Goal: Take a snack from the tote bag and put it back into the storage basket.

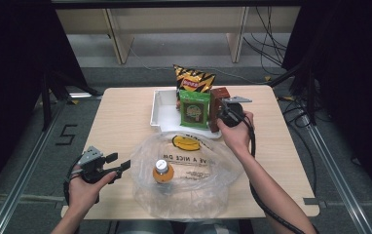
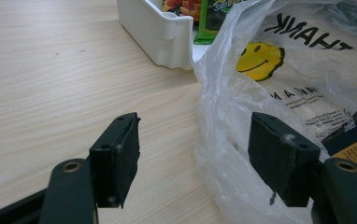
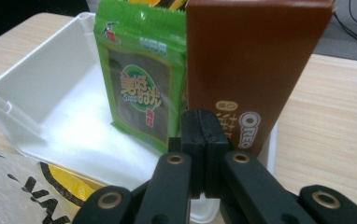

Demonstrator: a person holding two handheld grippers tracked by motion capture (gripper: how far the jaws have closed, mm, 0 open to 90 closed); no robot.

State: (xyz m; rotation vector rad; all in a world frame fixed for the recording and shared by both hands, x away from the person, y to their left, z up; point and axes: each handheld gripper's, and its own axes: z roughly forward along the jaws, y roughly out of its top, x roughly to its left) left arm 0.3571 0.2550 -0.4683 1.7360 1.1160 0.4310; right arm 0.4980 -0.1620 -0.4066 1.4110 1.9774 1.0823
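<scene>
This looked like a lab or recording studio rather than a home. Black curtains (image 1: 9, 73) enclosed a small wooden bench (image 1: 120, 122), metal rails (image 1: 23, 170) ran along the grey floor (image 1: 330, 146), loose cables (image 1: 267, 39) trailed behind it, and a tape mark (image 1: 66, 135) was stuck on the floor.

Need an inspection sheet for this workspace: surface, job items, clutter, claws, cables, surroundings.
Surface: wooden table, bare to the left.
Job's things: brown box, green packet and chip bag upright in white tray; plastic bag at the near edge holds a bottle.
Clutter: nothing seen.
Grippers: left claw open, one pad by the bag's edge; right claw shut, empty, in front of the box.
Cables: one trails along the right forearm; more lie on the floor beyond the table.
Surroundings: dark curtains, floor rails, bench legs behind.
</scene>
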